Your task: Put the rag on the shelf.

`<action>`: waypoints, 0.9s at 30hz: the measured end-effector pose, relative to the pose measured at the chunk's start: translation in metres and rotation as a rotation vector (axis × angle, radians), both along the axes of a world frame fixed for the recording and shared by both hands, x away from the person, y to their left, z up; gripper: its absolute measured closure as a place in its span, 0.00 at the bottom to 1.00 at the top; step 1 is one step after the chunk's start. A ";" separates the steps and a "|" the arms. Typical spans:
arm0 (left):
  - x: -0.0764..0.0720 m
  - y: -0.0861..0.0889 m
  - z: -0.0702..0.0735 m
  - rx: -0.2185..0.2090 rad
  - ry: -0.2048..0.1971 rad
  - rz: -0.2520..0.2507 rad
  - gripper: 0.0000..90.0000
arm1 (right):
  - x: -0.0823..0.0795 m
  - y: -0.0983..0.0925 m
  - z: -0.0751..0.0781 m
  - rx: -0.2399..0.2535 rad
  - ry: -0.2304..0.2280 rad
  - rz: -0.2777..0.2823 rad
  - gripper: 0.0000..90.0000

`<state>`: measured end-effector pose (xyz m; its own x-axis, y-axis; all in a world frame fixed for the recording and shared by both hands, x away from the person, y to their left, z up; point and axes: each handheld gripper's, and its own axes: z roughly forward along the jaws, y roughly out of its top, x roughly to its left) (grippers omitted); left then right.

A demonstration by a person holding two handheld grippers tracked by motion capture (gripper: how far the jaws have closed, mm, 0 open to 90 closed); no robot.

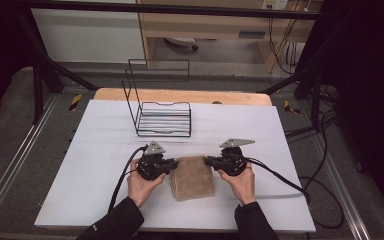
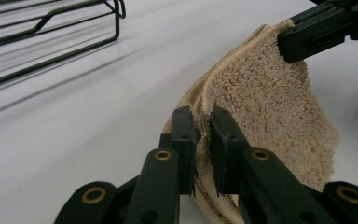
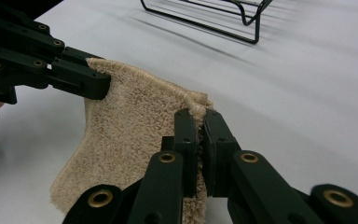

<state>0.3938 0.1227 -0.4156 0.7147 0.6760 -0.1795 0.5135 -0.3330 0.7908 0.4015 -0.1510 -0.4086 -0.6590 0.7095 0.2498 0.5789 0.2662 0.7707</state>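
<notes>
A beige folded towel (image 1: 193, 177) hangs between my two grippers over the white table top (image 1: 95, 150), its lower part lying on the sheet. My left gripper (image 1: 176, 165) is shut on the towel's upper left corner; in the left gripper view the towel (image 2: 265, 112) is pinched between the pads (image 2: 186, 140). My right gripper (image 1: 207, 161) is shut on the upper right corner, and the right gripper view has the towel (image 3: 130, 135) clamped at its hem between the fingertips (image 3: 186, 135). Each gripper view also shows the other gripper holding the far corner.
A black wire rack (image 1: 162, 117) stands upright on the table behind the towel, seen too as the rack (image 2: 51, 32) and the rack (image 3: 209, 14). Cables (image 1: 280, 180) trail from both grippers. A wooden board edge (image 1: 180, 95) lies beyond the white sheet.
</notes>
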 end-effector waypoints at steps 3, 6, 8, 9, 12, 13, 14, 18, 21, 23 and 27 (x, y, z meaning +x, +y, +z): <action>-0.002 0.000 0.004 -0.006 -0.010 -0.005 0.89 | -0.004 -0.001 0.004 0.010 -0.014 -0.004 0.95; -0.004 0.000 0.007 -0.007 -0.023 -0.007 0.90 | -0.006 -0.002 0.007 0.016 -0.028 -0.004 0.95; -0.005 0.001 0.010 -0.010 -0.026 -0.009 0.90 | -0.008 -0.002 0.009 0.012 -0.045 -0.001 0.95; -0.005 0.001 0.011 -0.011 -0.030 -0.010 0.90 | -0.009 -0.002 0.010 0.015 -0.046 -0.005 0.95; -0.007 0.002 0.015 -0.018 -0.039 -0.010 0.90 | -0.011 -0.001 0.015 0.014 -0.064 -0.002 0.95; -0.007 0.003 0.016 -0.021 -0.042 -0.010 0.90 | -0.012 -0.001 0.016 0.014 -0.068 -0.001 0.95; -0.008 0.003 0.017 -0.024 -0.046 -0.010 0.90 | -0.012 -0.002 0.018 0.015 -0.077 0.002 0.95; -0.010 0.003 0.023 -0.026 -0.064 -0.013 0.90 | -0.015 -0.002 0.023 0.024 -0.094 0.001 0.95; -0.012 0.003 0.027 -0.025 -0.078 -0.016 0.90 | -0.016 -0.002 0.025 0.030 -0.101 -0.001 0.95; -0.013 0.003 0.029 -0.024 -0.089 -0.017 0.90 | -0.017 -0.003 0.027 0.036 -0.111 -0.006 0.95; -0.014 0.004 0.033 -0.030 -0.099 -0.017 0.90 | -0.019 -0.002 0.031 0.039 -0.129 -0.009 0.95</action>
